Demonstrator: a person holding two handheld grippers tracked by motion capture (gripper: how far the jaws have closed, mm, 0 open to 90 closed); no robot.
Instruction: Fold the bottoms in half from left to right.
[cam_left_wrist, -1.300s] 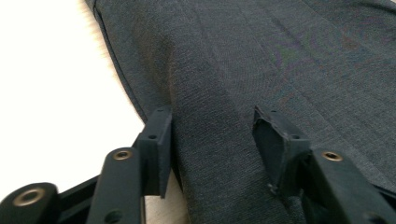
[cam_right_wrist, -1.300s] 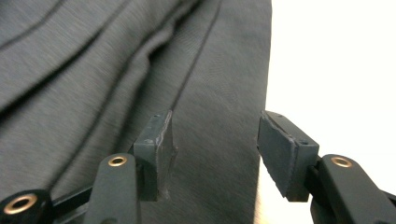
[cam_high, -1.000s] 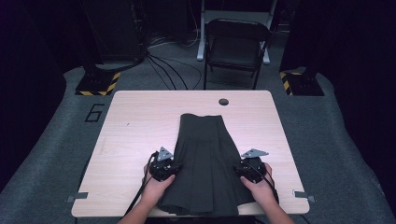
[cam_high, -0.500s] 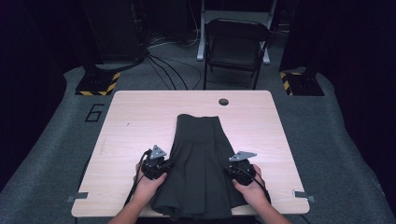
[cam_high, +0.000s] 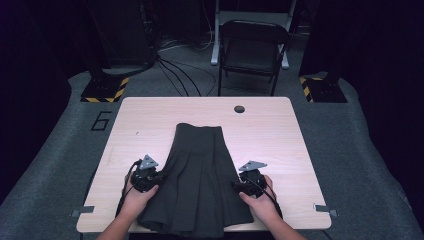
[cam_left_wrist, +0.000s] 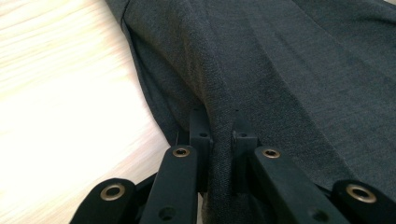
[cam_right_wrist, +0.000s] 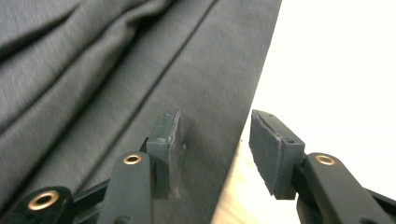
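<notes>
A dark grey pleated skirt (cam_high: 200, 180) lies flat on the light wood table (cam_high: 150, 120), waistband far, hem at the near edge. My left gripper (cam_high: 158, 176) is at the skirt's left edge; its jaws have just been closing and are shut on a raised fold of the cloth (cam_left_wrist: 219, 135). My right gripper (cam_high: 236, 186) is at the skirt's right edge. Its jaws have just been opening and stand apart (cam_right_wrist: 215, 140), with the skirt's edge (cam_right_wrist: 224, 154) lying between the pads, not pressed.
A round cable hole (cam_high: 239, 108) sits near the table's far edge. A black folding chair (cam_high: 252, 45) stands beyond the table. Bare tabletop flanks the skirt on both sides. Grey carpet surrounds the table.
Both hands have moved left, the left one farther, and the skirt's lower part has shifted left with them. The right jaws have let go of the cloth edge.
</notes>
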